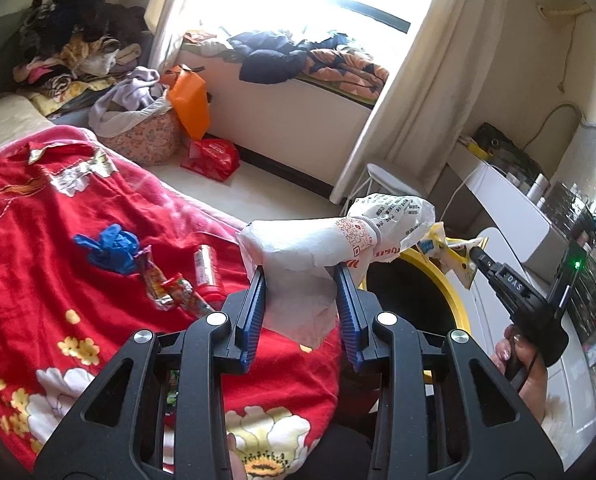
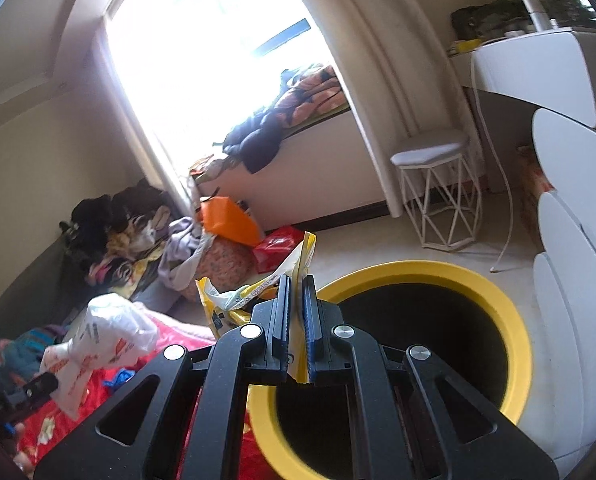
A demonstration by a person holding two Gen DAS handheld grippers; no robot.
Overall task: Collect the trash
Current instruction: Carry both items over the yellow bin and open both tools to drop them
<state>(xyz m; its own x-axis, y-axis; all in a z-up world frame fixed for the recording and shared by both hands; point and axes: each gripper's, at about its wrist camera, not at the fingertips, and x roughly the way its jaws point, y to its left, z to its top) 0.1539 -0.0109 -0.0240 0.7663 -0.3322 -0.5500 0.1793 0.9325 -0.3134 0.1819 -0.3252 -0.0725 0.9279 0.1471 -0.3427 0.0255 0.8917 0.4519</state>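
left claw (image 1: 301, 280): clamped on white plastic bag (image 1: 330, 240), centre frame, lifted off bed (image 1: 98, 208)
right claw (image 2: 296, 304): pinching yellow wrapper (image 2: 298, 256) above yellow bin (image 2: 514, 320), likely for dropping
remaining: blue glove (image 1: 110, 248), snack wrappers (image 1: 170, 288), left frame

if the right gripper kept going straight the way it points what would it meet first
Probably the yellow rim of the trash bin, just ahead and below the right gripper, which is shut on a yellow wrapper. Depth is unclear.
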